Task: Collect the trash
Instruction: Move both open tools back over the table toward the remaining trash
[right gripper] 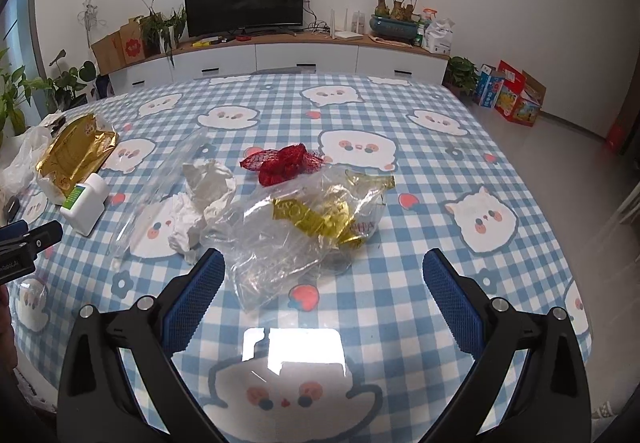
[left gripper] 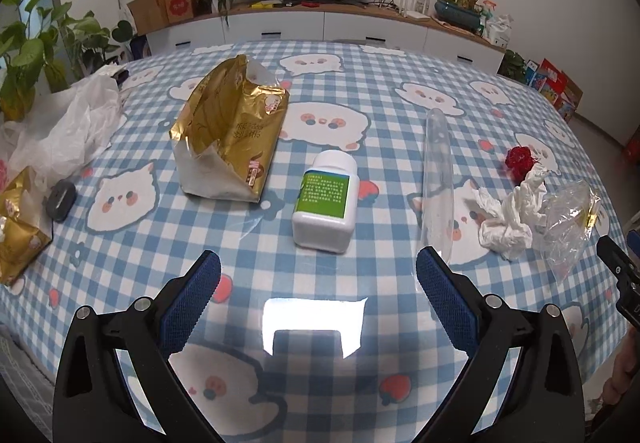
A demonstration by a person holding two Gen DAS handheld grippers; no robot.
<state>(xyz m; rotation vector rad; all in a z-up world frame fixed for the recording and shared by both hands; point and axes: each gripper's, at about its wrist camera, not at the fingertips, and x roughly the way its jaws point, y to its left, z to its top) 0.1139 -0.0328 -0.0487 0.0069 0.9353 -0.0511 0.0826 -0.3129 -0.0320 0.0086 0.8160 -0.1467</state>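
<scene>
Right wrist view: my right gripper [right gripper: 322, 269] stands wide, empty, before the crumpled clear plastic bag [right gripper: 296, 227], probably to take it. Left gripper [left gripper: 318, 275] waits wide near the white pill bottle [left gripper: 326, 201], left of this bag.

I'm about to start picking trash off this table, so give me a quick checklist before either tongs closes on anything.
1. Left tongs open and empty: ok.
2. Right tongs open and empty: ok.
3. White bottle lined up ahead of left tongs, lying unobstructed: ok.
4. Clear plastic bag ahead of right tongs, left finger beside it: ok.
5. Crumpled tissue apart from that bag: not ok, touching.
6. Bin for the trash visible: cannot tell.
</scene>
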